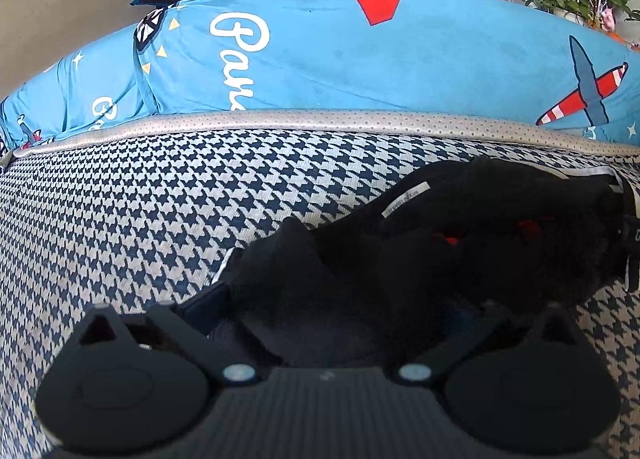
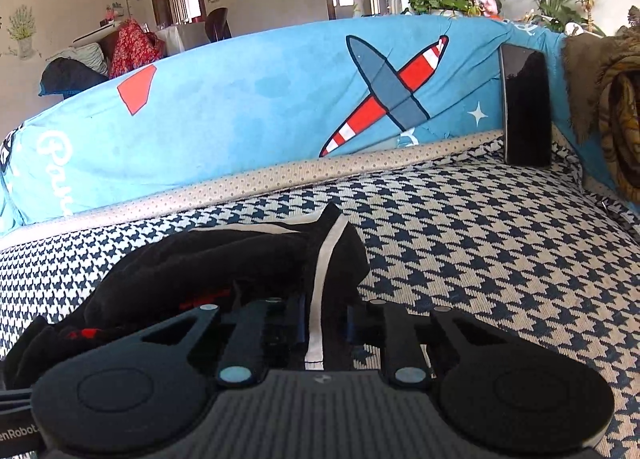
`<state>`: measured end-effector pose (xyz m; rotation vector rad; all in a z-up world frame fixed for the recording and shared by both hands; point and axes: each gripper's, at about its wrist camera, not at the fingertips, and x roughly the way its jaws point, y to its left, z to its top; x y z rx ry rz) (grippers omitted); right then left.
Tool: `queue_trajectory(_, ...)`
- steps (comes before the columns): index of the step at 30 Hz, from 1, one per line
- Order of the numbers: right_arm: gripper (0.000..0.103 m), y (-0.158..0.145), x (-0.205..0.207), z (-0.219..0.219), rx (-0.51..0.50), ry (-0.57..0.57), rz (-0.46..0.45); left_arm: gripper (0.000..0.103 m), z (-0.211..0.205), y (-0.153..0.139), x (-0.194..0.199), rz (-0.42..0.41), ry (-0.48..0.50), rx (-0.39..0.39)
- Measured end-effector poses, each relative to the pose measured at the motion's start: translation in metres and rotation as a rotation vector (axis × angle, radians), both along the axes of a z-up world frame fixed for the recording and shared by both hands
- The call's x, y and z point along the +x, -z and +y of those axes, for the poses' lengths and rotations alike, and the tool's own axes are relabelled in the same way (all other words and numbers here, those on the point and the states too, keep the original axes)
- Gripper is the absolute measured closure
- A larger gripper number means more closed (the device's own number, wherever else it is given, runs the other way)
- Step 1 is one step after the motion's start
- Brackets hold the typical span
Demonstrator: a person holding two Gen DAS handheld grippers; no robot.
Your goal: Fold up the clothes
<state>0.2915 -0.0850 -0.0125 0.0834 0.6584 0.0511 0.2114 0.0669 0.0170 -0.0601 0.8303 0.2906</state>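
Both my grippers at a black garment on the houndstooth seat

I see the black garment (image 2: 224,263) lying bunched on the houndstooth cover (image 2: 500,243), near the blue aeroplane-print cushion (image 2: 248,107) at the far side. My right gripper (image 2: 326,319) has its jaws nearly together, pinching the garment's right end where a white stripe (image 2: 326,267) runs between the fingers. My left gripper (image 1: 344,323) stands spread, with the garment's left end lying between its fingers; I cannot tell whether they touch the cloth. A dark phone (image 2: 526,107) leans against the cushion, far right.
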Motion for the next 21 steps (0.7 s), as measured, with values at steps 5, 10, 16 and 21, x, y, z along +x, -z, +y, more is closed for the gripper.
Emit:
queue_trajectory(5,0.086,-0.006,0.003,-0.001,0.002,0.010,-0.051,0.000,0.000,0.003,0.006,-0.002,-0.001,-0.003)
queue_trajectory(10,0.086,-0.010,0.006,0.001,-0.007,0.008,-0.092,0.000,0.001,0.004,0.011,-0.002,-0.001,-0.007)
queue_trajectory(16,0.086,-0.015,0.008,0.003,-0.016,0.001,-0.135,0.000,0.001,0.006,0.016,-0.005,0.003,-0.012)
queue_trajectory(21,0.086,-0.019,0.007,0.003,-0.013,0.009,-0.177,0.000,0.001,0.007,0.018,-0.023,0.011,-0.022)
